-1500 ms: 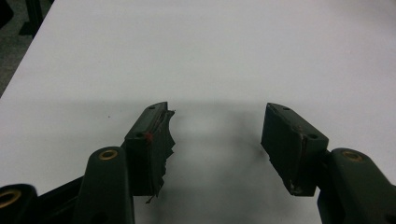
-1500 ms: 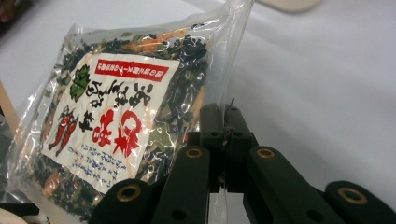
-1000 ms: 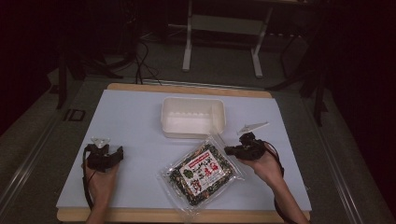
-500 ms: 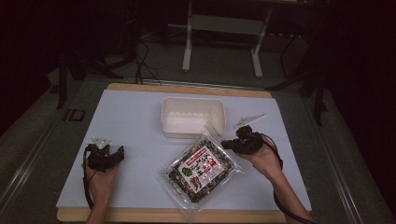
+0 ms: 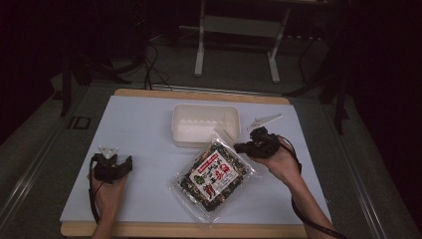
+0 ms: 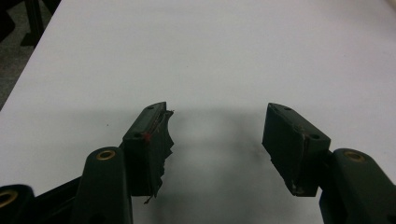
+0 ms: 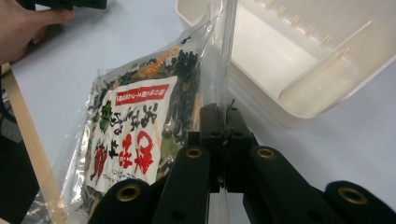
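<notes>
A clear plastic bag of dark dried food with a white and red label [image 5: 213,175] [image 7: 135,135] lies near the table's front, its right edge lifted. My right gripper [image 5: 239,147] [image 7: 225,122] is shut on the bag's clear sealed edge, raising it beside the white plastic tub [image 5: 204,123] [image 7: 299,60]. My left gripper [image 5: 130,164] [image 6: 217,130] rests at the table's left, jaws open with nothing between them, only bare white table ahead.
The white table [image 5: 144,124] has a wooden front edge [image 5: 184,230]. A pale three-cornered plate [image 5: 264,120] sits just behind my right hand. Dark floor, cables and a stand's legs [image 5: 199,59] lie beyond the far edge.
My right gripper has risen and drifted slightly left toward the tub, lifting the bag's right edge higher. The left hand has stayed put.
</notes>
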Demonstrator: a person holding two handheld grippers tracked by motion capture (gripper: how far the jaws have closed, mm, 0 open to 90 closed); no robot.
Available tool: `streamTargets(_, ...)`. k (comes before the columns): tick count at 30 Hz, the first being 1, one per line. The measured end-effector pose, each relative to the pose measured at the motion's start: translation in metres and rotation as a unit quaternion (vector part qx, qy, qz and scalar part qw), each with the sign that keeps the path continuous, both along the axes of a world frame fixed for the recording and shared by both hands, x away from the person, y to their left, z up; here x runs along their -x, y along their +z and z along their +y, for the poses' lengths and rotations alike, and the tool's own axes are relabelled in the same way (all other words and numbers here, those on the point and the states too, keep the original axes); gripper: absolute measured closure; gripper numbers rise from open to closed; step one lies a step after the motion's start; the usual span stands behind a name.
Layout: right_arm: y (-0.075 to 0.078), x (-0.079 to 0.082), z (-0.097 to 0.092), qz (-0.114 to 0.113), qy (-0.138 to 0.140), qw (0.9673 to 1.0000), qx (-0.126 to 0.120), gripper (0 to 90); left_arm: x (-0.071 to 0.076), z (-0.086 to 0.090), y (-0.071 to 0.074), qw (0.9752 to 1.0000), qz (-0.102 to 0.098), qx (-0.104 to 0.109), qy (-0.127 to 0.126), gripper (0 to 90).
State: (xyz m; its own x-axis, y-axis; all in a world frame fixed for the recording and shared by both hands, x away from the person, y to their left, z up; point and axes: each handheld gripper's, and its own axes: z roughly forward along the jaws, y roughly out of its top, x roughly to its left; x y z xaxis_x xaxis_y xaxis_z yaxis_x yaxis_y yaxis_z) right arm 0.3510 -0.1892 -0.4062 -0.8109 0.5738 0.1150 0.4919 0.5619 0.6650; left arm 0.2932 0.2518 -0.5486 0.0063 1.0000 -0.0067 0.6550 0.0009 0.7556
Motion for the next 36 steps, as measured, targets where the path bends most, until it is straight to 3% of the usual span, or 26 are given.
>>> streamTargets(12,0.014,-0.004,0.008,-0.007,0.012,0.9999,0.004,89.5,0.0,0.0,0.0,1.0,0.002,0.001,0.0,40.8)
streamTargets(36,0.037,-0.016,0.015,-0.022,0.008,0.9997,-0.002,89.5,0.0,0.0,0.0,1.0,0.002,0.0,-0.001,40.5)
